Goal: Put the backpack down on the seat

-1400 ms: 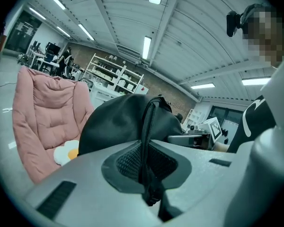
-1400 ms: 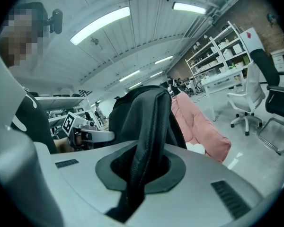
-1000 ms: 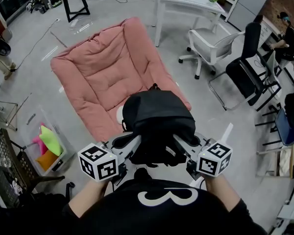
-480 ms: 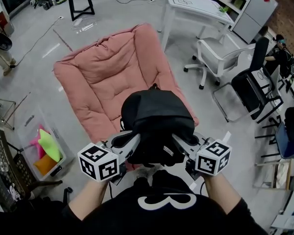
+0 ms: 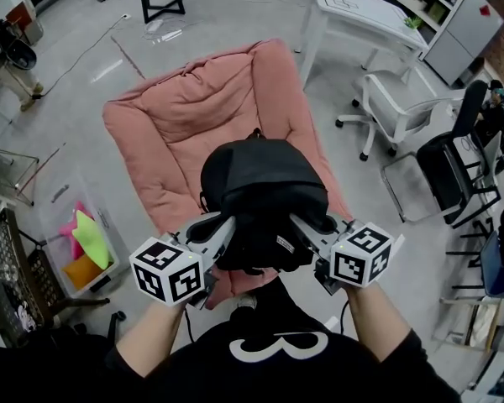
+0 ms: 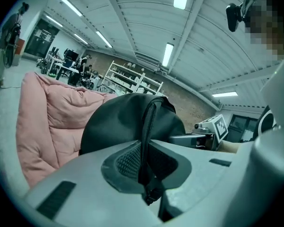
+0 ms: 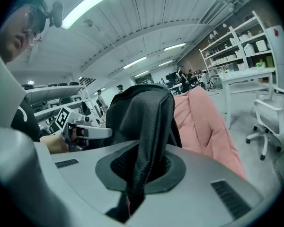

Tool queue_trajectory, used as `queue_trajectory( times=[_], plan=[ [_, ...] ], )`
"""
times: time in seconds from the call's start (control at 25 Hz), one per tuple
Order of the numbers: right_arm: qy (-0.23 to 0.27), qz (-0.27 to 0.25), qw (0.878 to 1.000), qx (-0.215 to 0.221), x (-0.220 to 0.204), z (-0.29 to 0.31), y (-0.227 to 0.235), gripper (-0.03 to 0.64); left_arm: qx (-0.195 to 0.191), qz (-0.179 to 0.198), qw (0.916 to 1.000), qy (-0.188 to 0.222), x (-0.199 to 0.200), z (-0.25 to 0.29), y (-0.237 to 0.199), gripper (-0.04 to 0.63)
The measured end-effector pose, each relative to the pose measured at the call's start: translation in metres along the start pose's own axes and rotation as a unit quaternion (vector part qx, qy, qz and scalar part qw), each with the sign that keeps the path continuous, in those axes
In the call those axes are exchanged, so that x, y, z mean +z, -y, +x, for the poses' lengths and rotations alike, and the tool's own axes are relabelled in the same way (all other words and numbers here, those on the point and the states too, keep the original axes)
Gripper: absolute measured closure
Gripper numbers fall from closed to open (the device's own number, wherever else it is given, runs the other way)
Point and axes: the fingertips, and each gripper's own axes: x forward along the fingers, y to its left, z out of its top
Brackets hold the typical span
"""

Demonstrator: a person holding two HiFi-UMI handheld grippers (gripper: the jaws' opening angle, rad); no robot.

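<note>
A black backpack (image 5: 265,193) hangs in the air between both grippers, over the near edge of the pink padded seat (image 5: 185,133). My left gripper (image 5: 221,229) is shut on a thin black strap (image 6: 147,141) of the backpack. My right gripper (image 5: 301,227) is shut on a wide mesh shoulder strap (image 7: 149,145). The backpack's body (image 6: 118,122) fills the middle of the left gripper view, with the pink seat (image 6: 42,122) behind it at the left. In the right gripper view the pink seat (image 7: 206,126) lies to the right of the backpack (image 7: 132,112).
A white desk (image 5: 365,15) and a white office chair (image 5: 395,107) stand right of the seat. Black chairs (image 5: 449,170) are at the far right. A clear bin with coloured items (image 5: 80,246) and a black wire basket (image 5: 13,292) sit at the left.
Both grippers have carried the backpack forward, so it now hangs over the seat's near edge instead of short of it. The grips on the straps are the same.
</note>
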Motion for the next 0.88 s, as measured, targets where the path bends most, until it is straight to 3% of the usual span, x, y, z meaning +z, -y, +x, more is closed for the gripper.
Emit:
queue_trajectory(
  times=[0.6,0.88],
  plan=[
    [-0.060,-0.037,0.993,0.091,0.032,0.101,0.082,0.588,0.118,-0.055,0.9913,0.021,0.021,0.059,-0.086,0.565],
    [-0.094,-0.048,0.989,0.102,0.021,0.153,0.121,0.586,0.159,-0.077,0.9841,0.017,0.007,0.090,-0.134,0.565]
  ],
)
